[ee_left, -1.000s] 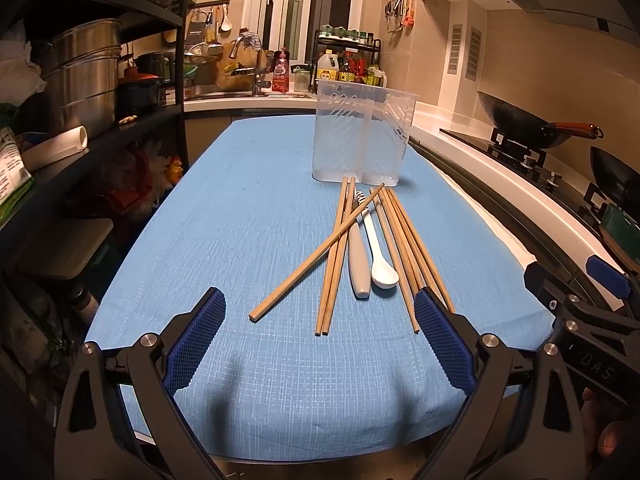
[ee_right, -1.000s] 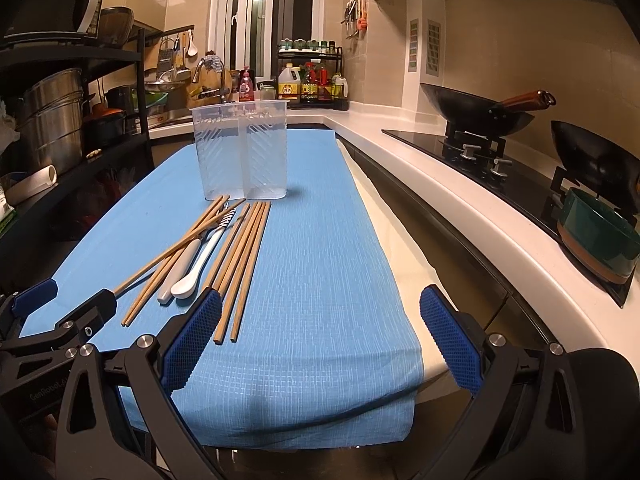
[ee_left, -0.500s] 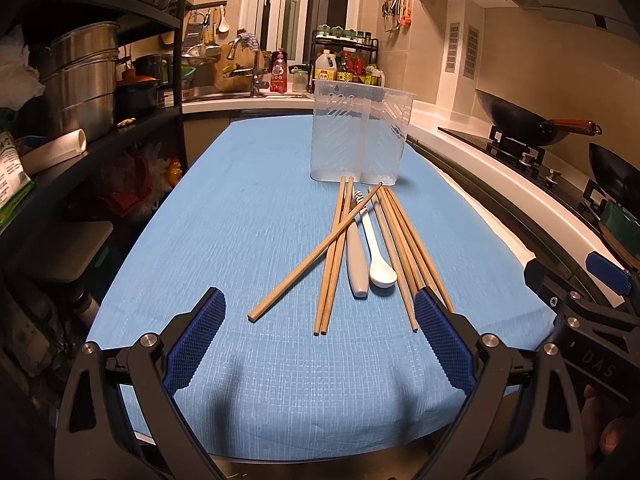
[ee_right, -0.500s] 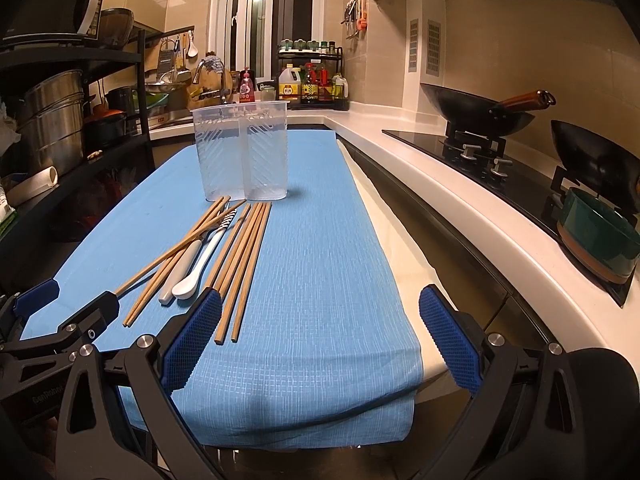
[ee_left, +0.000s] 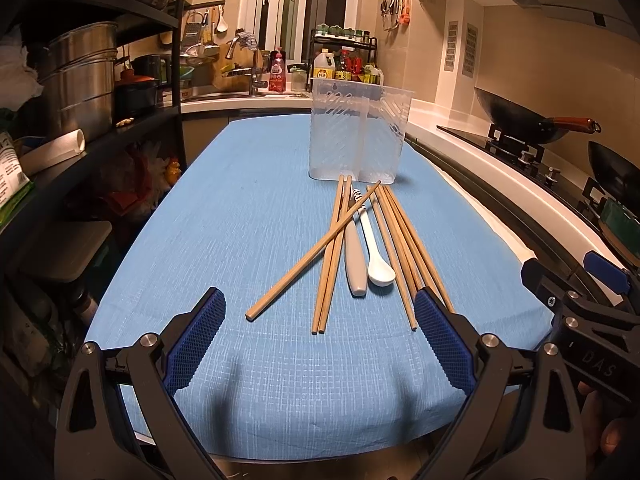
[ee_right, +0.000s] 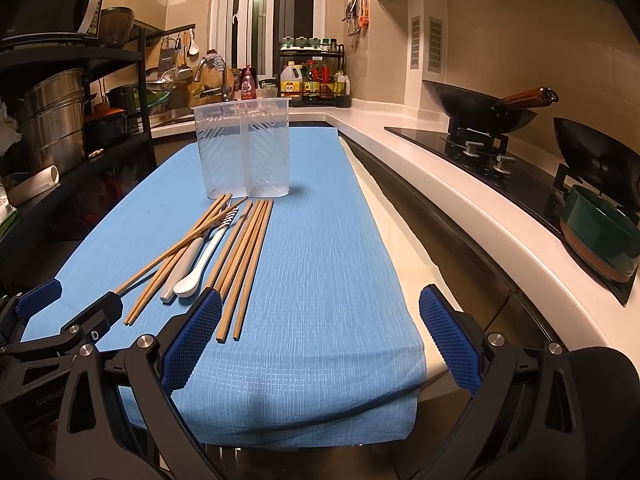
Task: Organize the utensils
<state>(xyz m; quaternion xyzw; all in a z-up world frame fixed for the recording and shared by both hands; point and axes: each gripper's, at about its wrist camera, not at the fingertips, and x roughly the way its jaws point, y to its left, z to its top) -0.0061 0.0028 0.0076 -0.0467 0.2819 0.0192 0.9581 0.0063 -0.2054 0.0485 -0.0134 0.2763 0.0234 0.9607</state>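
Several wooden chopsticks (ee_left: 333, 248) (ee_right: 245, 256) lie in a loose bundle on the blue cloth (ee_left: 248, 208) (ee_right: 320, 240), one crossing the others diagonally. Among them rest a white spoon (ee_left: 376, 256) (ee_right: 200, 268) and a grey-handled utensil (ee_left: 354, 260) (ee_right: 181, 266). A clear two-compartment plastic holder (ee_left: 358, 136) (ee_right: 244, 148) stands upright and empty just behind them. My left gripper (ee_left: 320, 340) is open, held short of the near chopstick ends. My right gripper (ee_right: 320, 340) is open too, to the right of the bundle, with its left finger (ee_right: 192, 340) over the chopstick tips.
A black shelf rack with steel pots (ee_left: 76, 88) lines the left side. On the right runs a white counter (ee_right: 460, 208) with a hob, a wok (ee_right: 480, 108) and a green pot (ee_right: 600, 236). Sink and bottles (ee_left: 344, 68) stand at the far end.
Both grippers have shifted only slightly; the views are almost unchanged. Nothing was picked up or moved on the cloth.
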